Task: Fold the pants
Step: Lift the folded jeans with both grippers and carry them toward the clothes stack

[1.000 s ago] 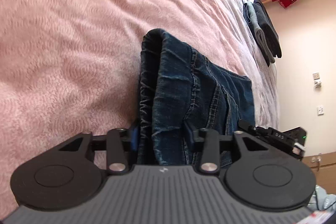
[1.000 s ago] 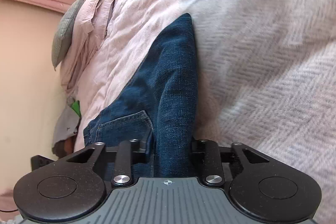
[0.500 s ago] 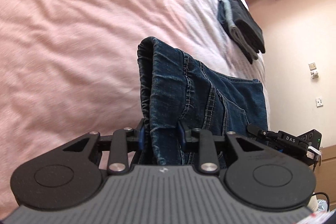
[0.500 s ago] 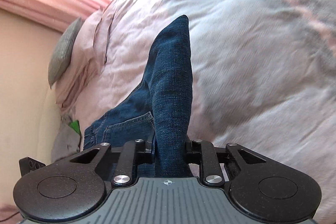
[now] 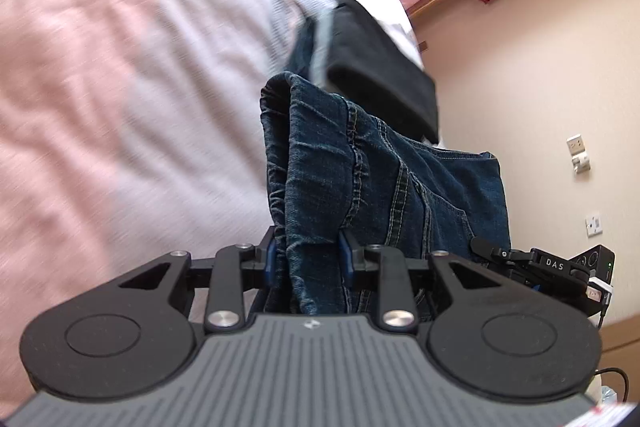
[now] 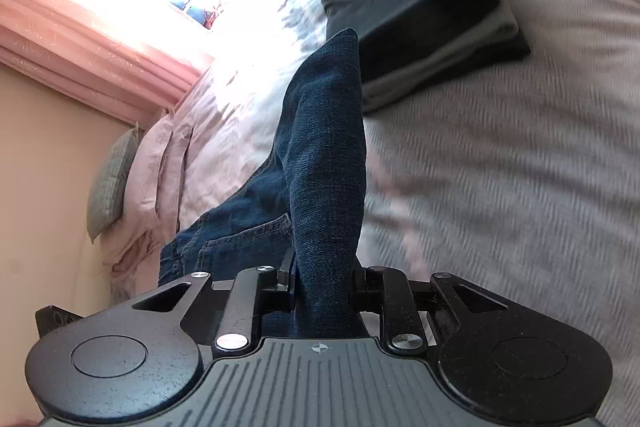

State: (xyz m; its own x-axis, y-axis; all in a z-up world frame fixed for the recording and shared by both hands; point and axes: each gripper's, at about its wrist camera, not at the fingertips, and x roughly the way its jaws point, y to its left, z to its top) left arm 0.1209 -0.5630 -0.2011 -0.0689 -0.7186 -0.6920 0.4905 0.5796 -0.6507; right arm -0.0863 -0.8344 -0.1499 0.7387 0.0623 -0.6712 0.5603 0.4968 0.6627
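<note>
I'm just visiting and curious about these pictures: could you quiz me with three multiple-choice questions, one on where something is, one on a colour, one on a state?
1. Where does the stack of folded dark clothes lie?
A. on the bed
B. on the floor
C. on a chair

2. What colour are the jeans?
A. white
B. dark blue
C. red

3. How does the left gripper stand?
A. wide open, empty
B. out of view
C. clamped on denim

Answers: 1 A, the bedcover lies under the stack. 2 B, the denim is dark blue in both views. 3 C, its pads pinch bunched fabric.

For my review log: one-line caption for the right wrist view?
Right gripper clamps folded blue jeans above the bed, near a stack of dark folded clothes.
</note>
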